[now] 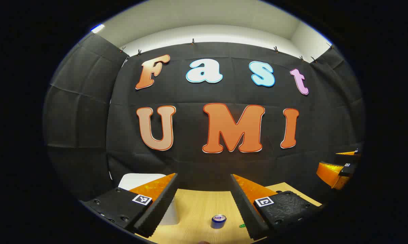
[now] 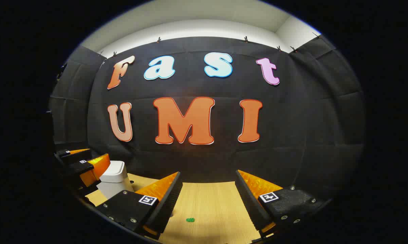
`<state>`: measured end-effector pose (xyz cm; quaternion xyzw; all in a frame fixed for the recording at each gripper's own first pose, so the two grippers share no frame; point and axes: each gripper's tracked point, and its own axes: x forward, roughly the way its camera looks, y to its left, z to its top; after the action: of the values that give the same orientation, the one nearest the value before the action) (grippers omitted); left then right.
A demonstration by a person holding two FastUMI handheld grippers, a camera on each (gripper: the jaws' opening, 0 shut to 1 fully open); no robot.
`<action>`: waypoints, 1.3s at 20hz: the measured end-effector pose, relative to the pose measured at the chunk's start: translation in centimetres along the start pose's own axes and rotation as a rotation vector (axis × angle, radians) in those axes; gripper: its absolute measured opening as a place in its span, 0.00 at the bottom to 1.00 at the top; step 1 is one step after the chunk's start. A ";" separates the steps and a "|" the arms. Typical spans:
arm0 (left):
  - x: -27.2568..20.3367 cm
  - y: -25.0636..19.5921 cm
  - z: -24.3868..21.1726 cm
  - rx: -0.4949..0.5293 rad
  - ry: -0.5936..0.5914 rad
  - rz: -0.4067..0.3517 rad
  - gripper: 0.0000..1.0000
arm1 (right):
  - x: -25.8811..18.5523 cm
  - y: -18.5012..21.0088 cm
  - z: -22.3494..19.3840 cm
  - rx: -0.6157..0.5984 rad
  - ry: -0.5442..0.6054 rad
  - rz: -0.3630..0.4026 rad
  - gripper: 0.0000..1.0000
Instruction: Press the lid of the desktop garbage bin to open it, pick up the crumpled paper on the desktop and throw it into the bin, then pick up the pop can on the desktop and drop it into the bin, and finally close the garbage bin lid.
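Wooden desktop [image 1: 193, 210] carries the task's things: one white garbage bin [image 2: 114, 181] with its lid down, at about 9 o'clock in the right gripper view and partly behind your left gripper's left finger in the left gripper view, and one pop can [image 1: 219, 221] standing upright at 6 o'clock between that gripper's fingers. You hold both tools level and raised above the surface, pointed at the booth wall, a neutral ready pose by the look of it, since neither touches anything. Your left gripper [image 1: 204, 198] is spread wide with nothing between its fingers; your right gripper [image 2: 209, 196] is likewise spread and empty. One small green object [image 2: 190, 220], too small to identify, lies on the wood at 6 o'clock in the right gripper view. The crumpled paper cannot be made out. With the lid down, pressing it appears to be the step ahead.
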<state>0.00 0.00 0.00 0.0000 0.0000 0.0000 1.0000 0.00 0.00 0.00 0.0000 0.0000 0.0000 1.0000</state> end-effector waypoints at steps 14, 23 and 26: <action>-0.1 0.1 -0.5 0.017 0.014 0.014 0.94 | -0.4 0.5 -0.3 -0.015 -0.013 0.014 0.94; -0.2 0.0 -0.5 0.012 0.014 0.010 0.94 | -0.1 0.8 -1.0 -0.014 -0.002 0.026 0.94; -0.2 0.0 -0.4 0.010 0.014 0.016 0.93 | 0.3 0.9 -0.9 -0.011 -0.009 0.026 0.94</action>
<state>-0.19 0.03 -0.42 0.0048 0.0071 0.0082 0.9999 0.34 0.86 -0.93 -0.0054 -0.0043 0.0129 0.9999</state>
